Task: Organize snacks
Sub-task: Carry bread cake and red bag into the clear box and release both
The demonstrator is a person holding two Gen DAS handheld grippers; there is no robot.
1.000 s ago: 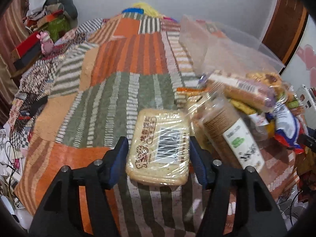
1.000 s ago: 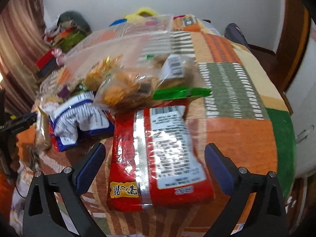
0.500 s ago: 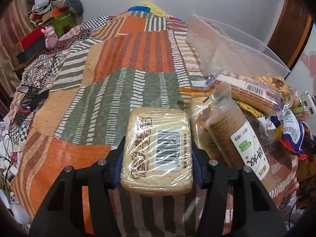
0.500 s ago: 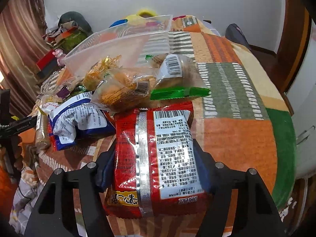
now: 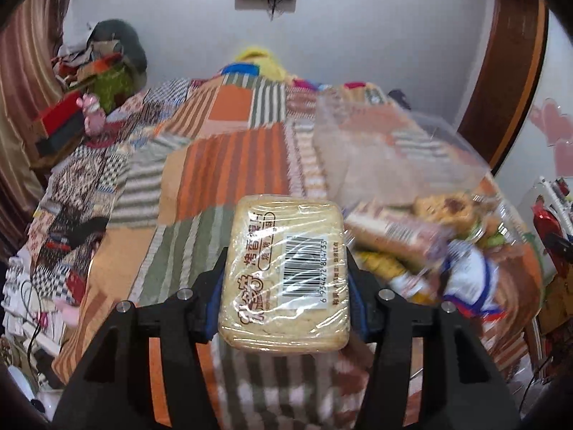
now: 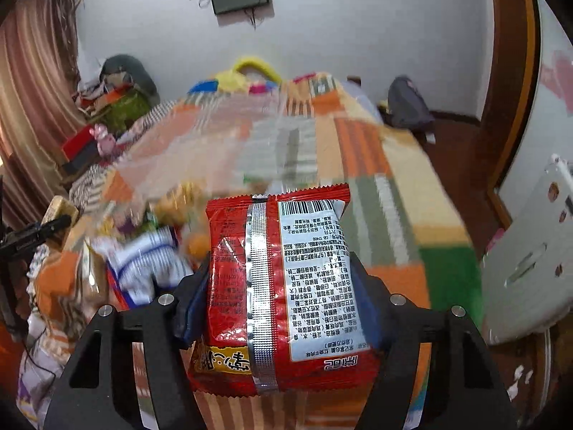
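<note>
Patchwork bedspread point(image 5: 229, 165) lies below 2 grippers. Left gripper point(image 5: 284, 286) clamps a wrapped cake point(image 5: 286, 272); right gripper point(image 6: 283, 297) clamps a red snack bag point(image 6: 283, 276).

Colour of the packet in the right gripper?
Red packet with a silver seam and white label; right wrist view shows it best.

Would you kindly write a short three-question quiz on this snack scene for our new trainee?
1. True or false: the left gripper is shut on a clear-wrapped pale cake pack.
2. What colour is the packet in the right gripper: A green, B red, C blue?
3. Fill in: the clear plastic bin stands on a patchwork ____.

Key: 1 true; 2 B; 3 blanket.
</note>
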